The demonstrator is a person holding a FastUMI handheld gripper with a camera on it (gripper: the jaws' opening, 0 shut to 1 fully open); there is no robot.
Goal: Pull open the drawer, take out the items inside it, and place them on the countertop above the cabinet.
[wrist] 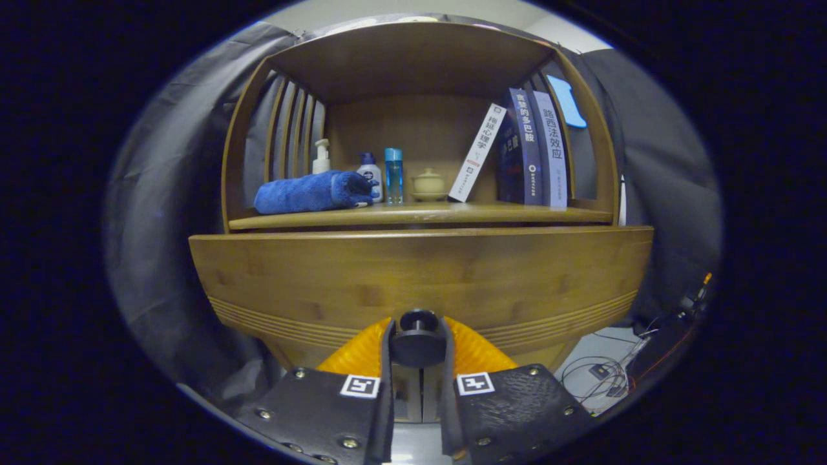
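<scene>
A bamboo cabinet stands right in front of me, its wide drawer front [420, 278] spanning the space below the countertop [420, 216]. A round black drawer knob [418, 336] sits between my two fingers, and my gripper [418, 345] is shut on it, one finger pressing each side. The drawer front stands a little forward of the countertop edge. What lies inside the drawer is hidden.
On the countertop lie a rolled blue towel [310, 192], a white pump bottle [321, 157], a white and blue bottle [370, 175], a blue bottle [393, 175], a small lidded pot [428, 184] and three books [526, 148]. Cables [601, 371] lie on the floor beside the cabinet.
</scene>
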